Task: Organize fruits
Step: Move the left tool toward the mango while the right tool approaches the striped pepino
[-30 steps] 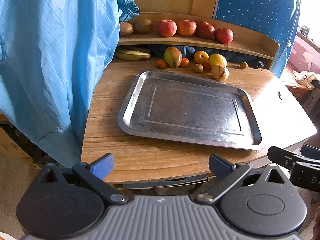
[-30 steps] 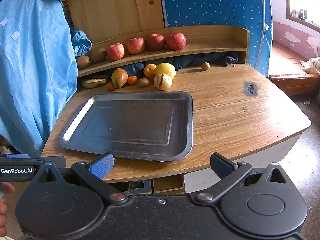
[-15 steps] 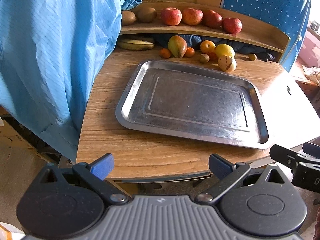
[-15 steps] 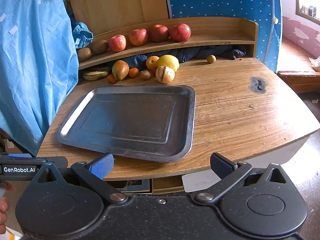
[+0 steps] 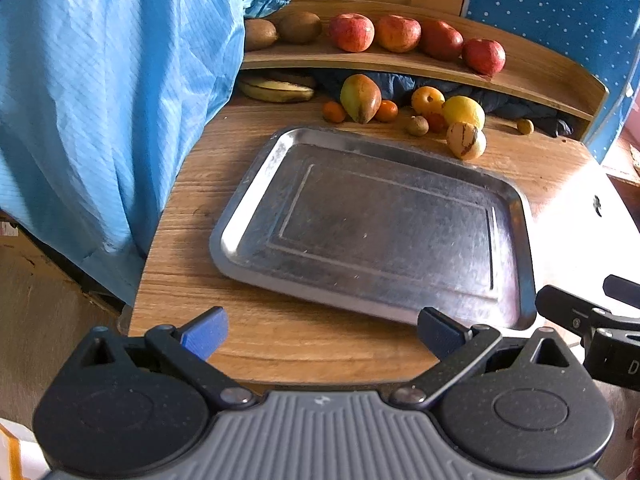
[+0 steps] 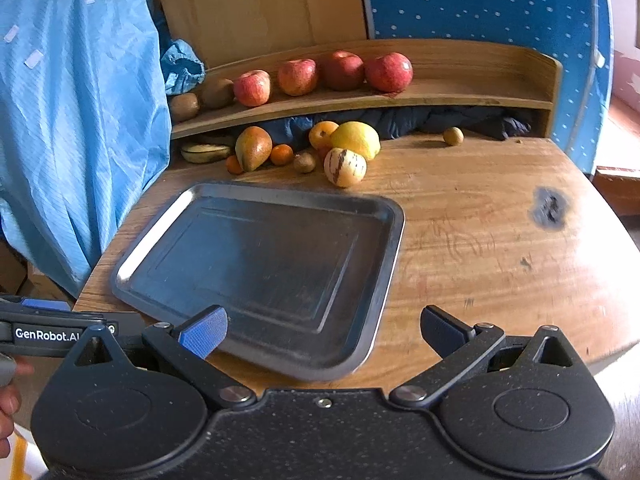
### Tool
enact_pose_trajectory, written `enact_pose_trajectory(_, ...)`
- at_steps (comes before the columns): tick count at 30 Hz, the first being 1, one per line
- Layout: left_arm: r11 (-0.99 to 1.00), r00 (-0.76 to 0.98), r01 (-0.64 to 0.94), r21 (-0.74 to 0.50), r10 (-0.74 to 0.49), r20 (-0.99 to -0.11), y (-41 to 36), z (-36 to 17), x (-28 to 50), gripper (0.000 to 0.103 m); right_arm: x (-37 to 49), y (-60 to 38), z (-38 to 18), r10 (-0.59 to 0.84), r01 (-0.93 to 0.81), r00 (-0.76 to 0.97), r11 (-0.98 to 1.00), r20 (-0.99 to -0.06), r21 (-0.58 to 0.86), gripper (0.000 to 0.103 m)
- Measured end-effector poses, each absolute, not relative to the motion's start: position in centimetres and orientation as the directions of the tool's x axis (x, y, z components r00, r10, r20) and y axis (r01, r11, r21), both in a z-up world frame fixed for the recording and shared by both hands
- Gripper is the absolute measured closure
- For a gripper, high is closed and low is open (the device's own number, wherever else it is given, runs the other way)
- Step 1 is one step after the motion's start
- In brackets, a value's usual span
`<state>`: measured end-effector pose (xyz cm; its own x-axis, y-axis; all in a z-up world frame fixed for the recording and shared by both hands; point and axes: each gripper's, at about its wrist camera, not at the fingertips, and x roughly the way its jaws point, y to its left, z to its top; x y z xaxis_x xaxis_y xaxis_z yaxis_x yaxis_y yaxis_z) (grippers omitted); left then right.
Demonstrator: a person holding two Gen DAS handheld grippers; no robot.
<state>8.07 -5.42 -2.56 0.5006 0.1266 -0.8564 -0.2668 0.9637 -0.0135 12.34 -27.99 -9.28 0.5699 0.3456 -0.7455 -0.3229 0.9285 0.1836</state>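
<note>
An empty metal tray (image 5: 248,216) (image 6: 384,256) lies on the round wooden table (image 5: 192,184) (image 6: 480,216). Behind it sit loose fruits: a mango (image 5: 361,98) (image 6: 253,147), a banana (image 5: 276,91) (image 6: 205,152), small oranges (image 5: 334,112), a lemon (image 5: 463,111) (image 6: 356,139), a striped melon (image 5: 466,140) (image 6: 345,167). Several red apples (image 5: 352,32) (image 6: 388,72) and kiwis (image 5: 300,26) (image 6: 184,106) rest on the shelf (image 5: 532,76) (image 6: 460,96). My left gripper (image 5: 322,332) and right gripper (image 6: 323,332) both hang open at the table's near edge, holding nothing.
A blue cloth (image 5: 100,100) (image 6: 72,128) hangs along the table's left side. A blue dotted panel (image 6: 480,0) stands behind the shelf. A small brown fruit (image 6: 453,136) lies alone at the back right. A dark stain (image 6: 550,206) marks the table's right part.
Both grippers have moved forward and a little higher over the near table edge; the tray and fruits now appear closer. Nothing on the table has moved.
</note>
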Motion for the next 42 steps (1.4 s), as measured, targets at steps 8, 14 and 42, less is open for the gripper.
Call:
enact_pose_trajectory(8, 0.945, 0.494, -0.325, -0.033, 0.139, -0.858, -6.9, -2.3, 10.2, 0.0, 15.7, -29.6, -9.0, 0.379, -0.389, 0.542, 0.904, -0.75, 0.176, 0.0)
enact_pose_trajectory(14, 0.939, 0.485, -0.343, -0.036, 0.144, -0.863, -7.5, -1.6, 11.4, 0.0, 17.4, -30.6, -8.5, 0.399, -0.413, 0.534, 0.892, -0.745, 0.182, 0.0)
enact_pose_trajectory(42, 0.975, 0.475, -0.208, -0.078, 0.031, -0.88, -4.0, -2.0, 22.2, 0.0, 24.9, -27.0, -9.0, 0.346, -0.357, 0.555, 0.92, -0.757, 0.159, 0.0)
